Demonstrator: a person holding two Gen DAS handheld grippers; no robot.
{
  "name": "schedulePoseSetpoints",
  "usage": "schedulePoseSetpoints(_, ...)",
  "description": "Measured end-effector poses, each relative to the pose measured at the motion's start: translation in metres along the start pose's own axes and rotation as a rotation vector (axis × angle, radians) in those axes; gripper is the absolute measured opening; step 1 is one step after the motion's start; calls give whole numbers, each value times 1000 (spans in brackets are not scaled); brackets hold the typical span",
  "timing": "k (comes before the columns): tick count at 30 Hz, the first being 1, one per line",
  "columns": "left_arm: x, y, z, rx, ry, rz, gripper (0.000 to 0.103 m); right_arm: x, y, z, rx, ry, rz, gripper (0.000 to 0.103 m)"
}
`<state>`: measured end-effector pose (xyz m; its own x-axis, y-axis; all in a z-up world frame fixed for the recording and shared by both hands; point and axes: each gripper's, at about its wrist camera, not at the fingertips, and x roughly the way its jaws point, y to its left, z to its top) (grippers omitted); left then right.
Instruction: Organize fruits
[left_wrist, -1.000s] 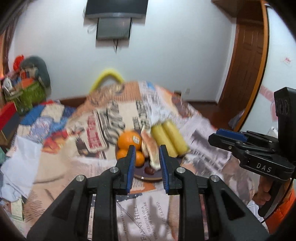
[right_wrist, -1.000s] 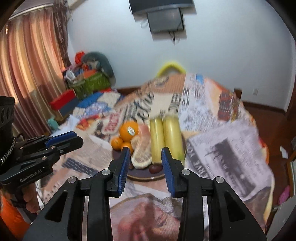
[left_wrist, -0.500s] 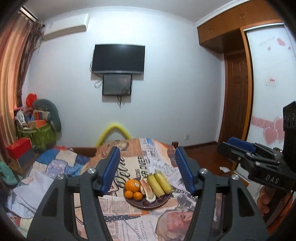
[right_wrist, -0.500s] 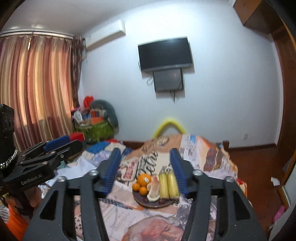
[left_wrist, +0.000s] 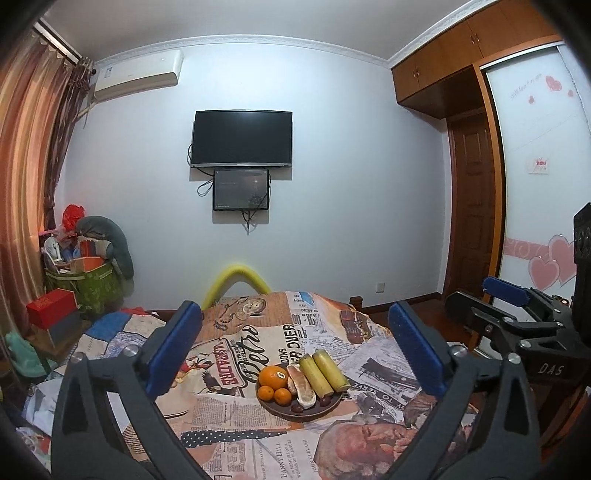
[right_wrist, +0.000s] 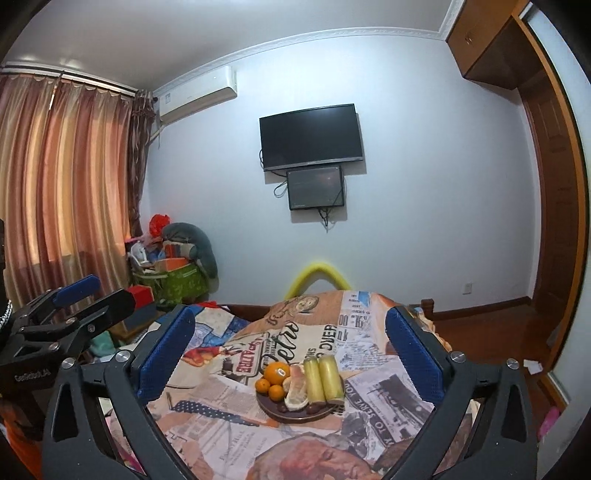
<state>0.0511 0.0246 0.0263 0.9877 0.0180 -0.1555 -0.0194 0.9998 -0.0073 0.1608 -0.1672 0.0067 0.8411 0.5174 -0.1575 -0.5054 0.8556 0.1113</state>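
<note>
Fruit plate seemingly beyond both grippers

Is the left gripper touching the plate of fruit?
Apart. The left wrist view shows the left gripper open, held well back from the plate.

Pale wall carries a dark television; striped curtains hang left. A wooden door stands right.
</note>
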Motion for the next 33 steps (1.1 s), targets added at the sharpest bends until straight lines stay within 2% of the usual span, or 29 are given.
schedulePoseSetpoints(33,2,2,-3,-30,11,-8,103,-9,-5,-7,9,23,0,103)
